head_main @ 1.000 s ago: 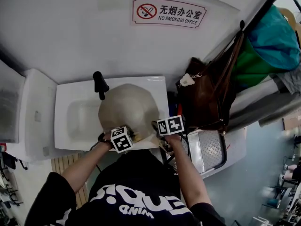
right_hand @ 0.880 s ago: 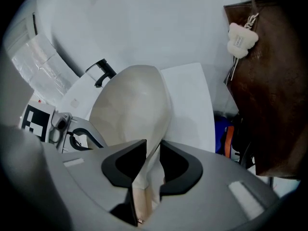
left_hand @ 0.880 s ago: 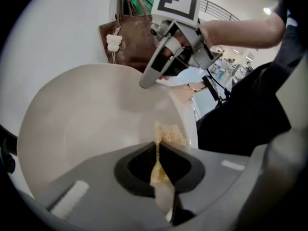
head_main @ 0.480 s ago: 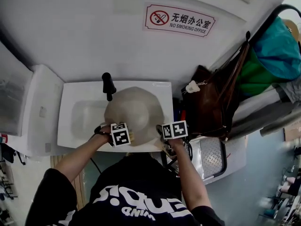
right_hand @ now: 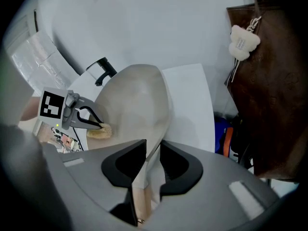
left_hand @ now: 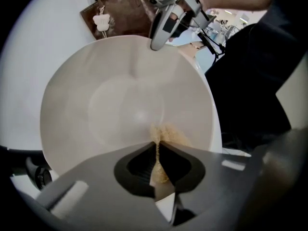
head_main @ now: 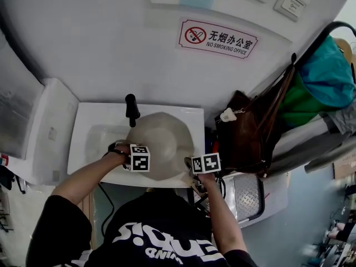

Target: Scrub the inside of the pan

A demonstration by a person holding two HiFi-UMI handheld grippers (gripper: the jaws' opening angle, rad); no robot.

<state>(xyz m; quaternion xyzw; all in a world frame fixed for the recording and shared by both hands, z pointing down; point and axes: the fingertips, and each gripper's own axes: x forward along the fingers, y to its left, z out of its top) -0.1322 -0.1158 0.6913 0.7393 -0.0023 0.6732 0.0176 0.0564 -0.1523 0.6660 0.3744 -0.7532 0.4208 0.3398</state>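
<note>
1. our right gripper [right_hand: 152, 154] pinches the near rim of the pan [head_main: 167, 141], with its jaws closed on the thin edge.
2. our left gripper [left_hand: 157, 147] points down into the pan, its jaws pressed together on a tan sponge [left_hand: 172, 136].
3. the sponge touches the pan's pale inside, close to the rim.
4. the pan sits over the white sink [head_main: 89, 149] and covers its right part.
5. a black tap [head_main: 132, 109] stands at the pan's far edge.
6. a brown bag [head_main: 245, 132] hangs to the right, and a no-smoking sign [head_main: 218, 38] is on the wall beyond.
</note>
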